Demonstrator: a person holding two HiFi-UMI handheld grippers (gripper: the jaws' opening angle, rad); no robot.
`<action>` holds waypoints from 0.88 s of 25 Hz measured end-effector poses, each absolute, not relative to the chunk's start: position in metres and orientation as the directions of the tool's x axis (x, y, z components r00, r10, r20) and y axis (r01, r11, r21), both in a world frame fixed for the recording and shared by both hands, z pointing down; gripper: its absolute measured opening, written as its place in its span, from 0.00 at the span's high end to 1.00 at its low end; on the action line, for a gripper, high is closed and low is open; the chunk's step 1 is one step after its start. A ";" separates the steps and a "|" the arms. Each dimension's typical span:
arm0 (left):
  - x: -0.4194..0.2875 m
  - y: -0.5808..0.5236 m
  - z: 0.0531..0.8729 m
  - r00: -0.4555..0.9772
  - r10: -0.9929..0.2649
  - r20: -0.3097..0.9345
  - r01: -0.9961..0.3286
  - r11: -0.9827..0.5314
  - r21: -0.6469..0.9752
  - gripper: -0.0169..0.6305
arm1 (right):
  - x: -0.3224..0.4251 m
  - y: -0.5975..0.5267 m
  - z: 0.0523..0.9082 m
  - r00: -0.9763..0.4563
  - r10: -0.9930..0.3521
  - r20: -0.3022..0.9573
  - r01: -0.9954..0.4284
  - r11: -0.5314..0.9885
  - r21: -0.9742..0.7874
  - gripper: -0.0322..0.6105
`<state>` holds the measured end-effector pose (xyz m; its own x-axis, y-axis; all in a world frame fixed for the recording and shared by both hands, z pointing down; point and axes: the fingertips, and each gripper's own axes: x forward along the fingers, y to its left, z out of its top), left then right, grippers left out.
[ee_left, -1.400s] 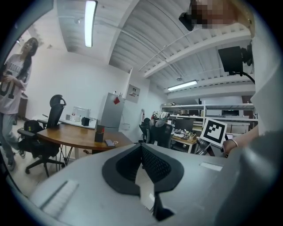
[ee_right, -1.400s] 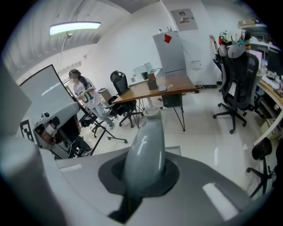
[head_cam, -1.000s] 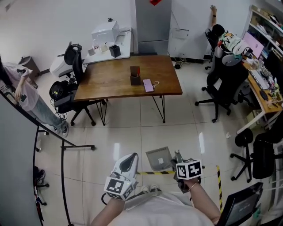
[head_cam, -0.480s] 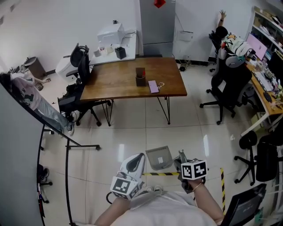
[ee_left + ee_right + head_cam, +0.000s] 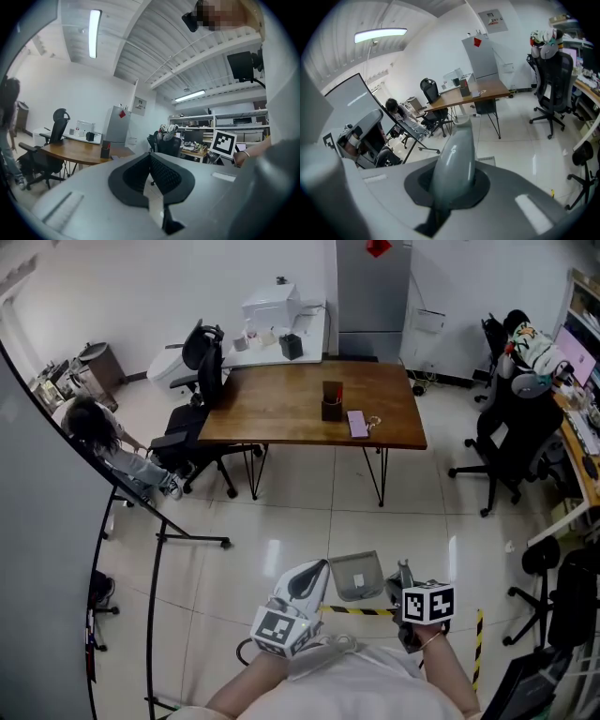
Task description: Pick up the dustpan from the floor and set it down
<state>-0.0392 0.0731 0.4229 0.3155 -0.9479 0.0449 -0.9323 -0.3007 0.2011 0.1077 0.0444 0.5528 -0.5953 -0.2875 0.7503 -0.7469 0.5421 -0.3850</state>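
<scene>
The grey dustpan point(image 5: 356, 575) hangs low over the tiled floor just ahead of me. Its pan points away, toward the wooden table. My right gripper point(image 5: 404, 576) is shut on the dustpan's handle point(image 5: 454, 157), which runs up between the jaws and fills the middle of the right gripper view. A corner of the pan point(image 5: 488, 161) shows past the handle. My left gripper point(image 5: 313, 572) is held to the left of the pan, apart from it. Its dark pads point(image 5: 165, 174) meet at the tips with nothing between them.
A wooden table point(image 5: 281, 413) with a dark cup stands ahead, with office chairs point(image 5: 511, 442) on both sides. A black metal rack base point(image 5: 159, 540) lies on the floor at left, near a crouching person point(image 5: 103, 432). Yellow-black tape point(image 5: 361, 611) crosses the floor under my hands.
The head view has swung, so the room has shifted rightward in frame. Both grippers and the dustpan keep the same pose. The person at left has crouched lower.
</scene>
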 end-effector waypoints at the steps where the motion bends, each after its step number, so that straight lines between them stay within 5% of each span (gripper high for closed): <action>1: -0.040 0.072 0.425 0.315 -0.948 0.044 -0.932 -0.301 0.201 0.95 | 0.106 0.043 0.551 -0.599 -0.289 0.747 -0.744 0.545 -0.387 0.95; 22: -0.068 0.001 0.451 0.276 -0.957 0.093 -0.944 -0.251 0.215 0.95 | 0.093 -0.028 0.581 -0.582 -0.253 0.773 -0.751 0.532 -0.391 0.95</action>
<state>-0.0677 0.0006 0.4513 0.2760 -0.9566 0.0931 -0.9437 -0.2514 0.2150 0.0930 -0.0280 0.5807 -0.5821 -0.2532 0.7727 -0.7509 0.5320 -0.3913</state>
